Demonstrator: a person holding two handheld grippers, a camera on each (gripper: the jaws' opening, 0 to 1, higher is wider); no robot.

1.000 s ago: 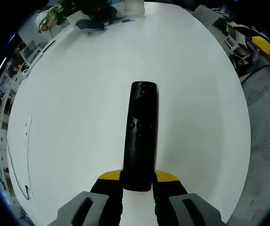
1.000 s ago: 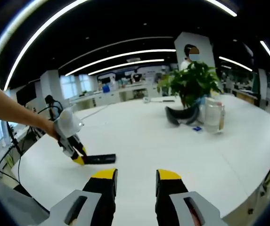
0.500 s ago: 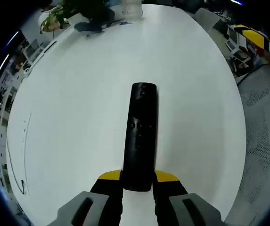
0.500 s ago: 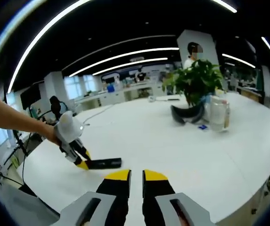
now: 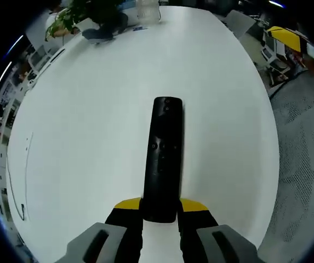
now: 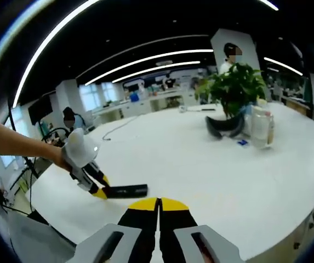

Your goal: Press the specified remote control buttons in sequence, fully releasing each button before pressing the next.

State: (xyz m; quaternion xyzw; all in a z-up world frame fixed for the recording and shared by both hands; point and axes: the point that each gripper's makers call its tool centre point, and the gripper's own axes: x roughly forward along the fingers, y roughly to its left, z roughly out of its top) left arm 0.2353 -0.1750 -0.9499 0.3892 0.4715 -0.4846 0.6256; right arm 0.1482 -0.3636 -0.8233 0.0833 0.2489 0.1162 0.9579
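A long black remote control (image 5: 164, 156) runs up the middle of the left gripper view, above the white table (image 5: 91, 109). My left gripper (image 5: 160, 208) is shut on its near end, one yellow-tipped finger on each side. In the right gripper view the same remote (image 6: 126, 191) sticks out to the right of the left gripper (image 6: 99, 192), which a person's hand holds at the table's left edge. My right gripper (image 6: 159, 205) is shut at the bottom of that view with nothing between its touching yellow tips. It hangs above the table, near the remote but apart from it.
A potted plant (image 6: 230, 90) stands at the far side of the table, with a dark curved object (image 6: 223, 125) at its foot and a clear container (image 6: 259, 127) beside it. A thin cable (image 5: 14, 192) lies along the table's left edge. Office desks and people are behind.
My right gripper has gone from open to shut, empty. That view has drifted, so the remote sits closer to its fingers. My left gripper still holds the remote the same way.
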